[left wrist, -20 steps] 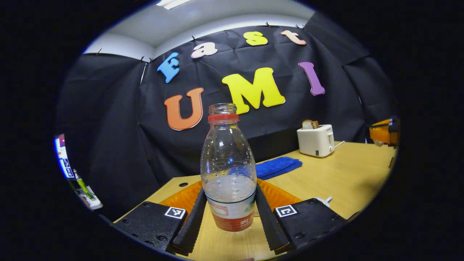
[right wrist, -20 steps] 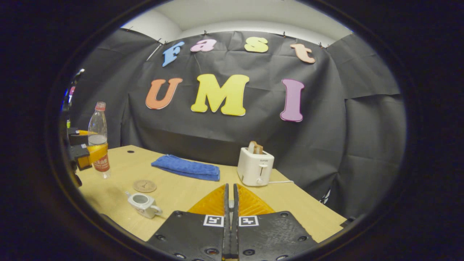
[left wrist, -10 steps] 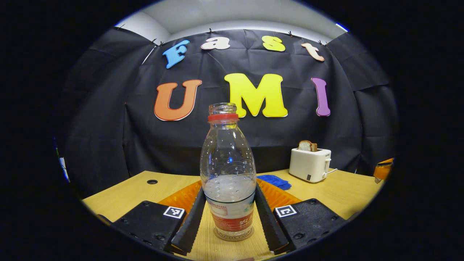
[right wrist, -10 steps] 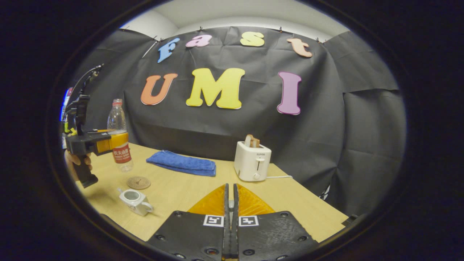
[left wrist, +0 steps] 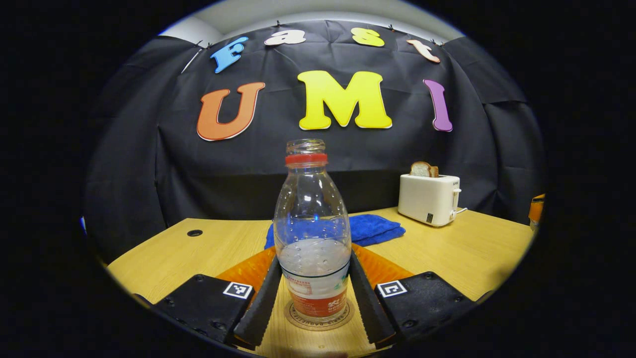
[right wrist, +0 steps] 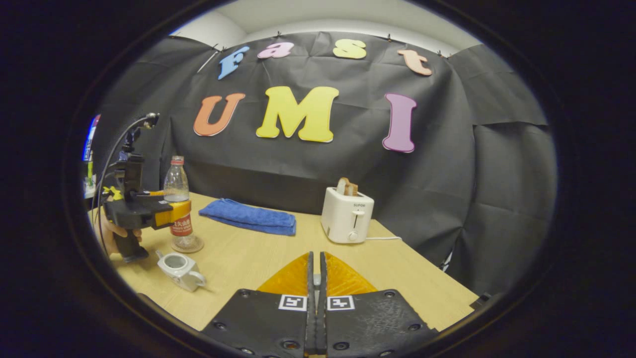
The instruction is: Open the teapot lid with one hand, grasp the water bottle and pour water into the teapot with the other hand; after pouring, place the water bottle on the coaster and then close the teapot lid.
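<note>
Left gripper [left wrist: 314,298] clamped on the clear plastic water bottle with a red neck ring and red label [left wrist: 312,233], both fingers [left wrist: 260,303] pressing the lower body at label height. Bottle upright, uncapped, partly filled, its base on the round brown coaster [left wrist: 321,323] on the light wooden table [left wrist: 477,253]. Seen from the right gripper view: same gripper [right wrist: 171,214] around the bottle [right wrist: 180,204], a hand [right wrist: 115,233] on its grip, coaster [right wrist: 191,245] under the bottle's base. Just in front of the coaster, the small white ceramic teapot [right wrist: 180,268], opening uncovered, handle toward the camera. Right gripper [right wrist: 316,278] pressed together, only a thin slit between its fingers [right wrist: 310,278]; cannot tell whether anything sits in that slit. Farther back on the table: a folded blue towel [right wrist: 248,217] and a white toaster with bread in its slot [right wrist: 347,215], well apart from the teapot.
</note>
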The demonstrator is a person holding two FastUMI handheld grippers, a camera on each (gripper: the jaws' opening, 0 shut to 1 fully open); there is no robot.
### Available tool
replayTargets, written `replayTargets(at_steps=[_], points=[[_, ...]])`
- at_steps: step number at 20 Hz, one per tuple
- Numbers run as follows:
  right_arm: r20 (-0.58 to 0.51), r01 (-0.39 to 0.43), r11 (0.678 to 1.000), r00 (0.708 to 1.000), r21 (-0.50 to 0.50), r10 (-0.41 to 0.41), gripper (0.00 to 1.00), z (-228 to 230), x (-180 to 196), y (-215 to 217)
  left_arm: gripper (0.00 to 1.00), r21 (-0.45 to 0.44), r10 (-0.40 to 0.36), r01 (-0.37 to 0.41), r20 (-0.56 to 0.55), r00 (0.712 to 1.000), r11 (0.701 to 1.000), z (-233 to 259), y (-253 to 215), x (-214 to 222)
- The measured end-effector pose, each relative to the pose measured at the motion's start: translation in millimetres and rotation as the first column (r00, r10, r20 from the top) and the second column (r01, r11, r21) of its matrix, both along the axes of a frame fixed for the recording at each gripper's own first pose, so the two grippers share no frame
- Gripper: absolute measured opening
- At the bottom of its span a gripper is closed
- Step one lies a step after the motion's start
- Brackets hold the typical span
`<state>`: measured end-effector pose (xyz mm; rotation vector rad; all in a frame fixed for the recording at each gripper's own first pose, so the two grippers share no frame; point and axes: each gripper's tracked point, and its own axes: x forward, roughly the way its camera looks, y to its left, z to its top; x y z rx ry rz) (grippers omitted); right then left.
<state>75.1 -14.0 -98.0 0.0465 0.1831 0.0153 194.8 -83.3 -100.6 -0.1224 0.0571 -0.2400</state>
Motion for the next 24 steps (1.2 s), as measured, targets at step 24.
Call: replayTargets(at_steps=[24], points=[[0.044,-0.068,0.997,0.997,0.039,0.067,0.00,26,-23,35,0.99,0.007,0.061,-0.062,0.047,0.997,0.998,48,34,-78]])
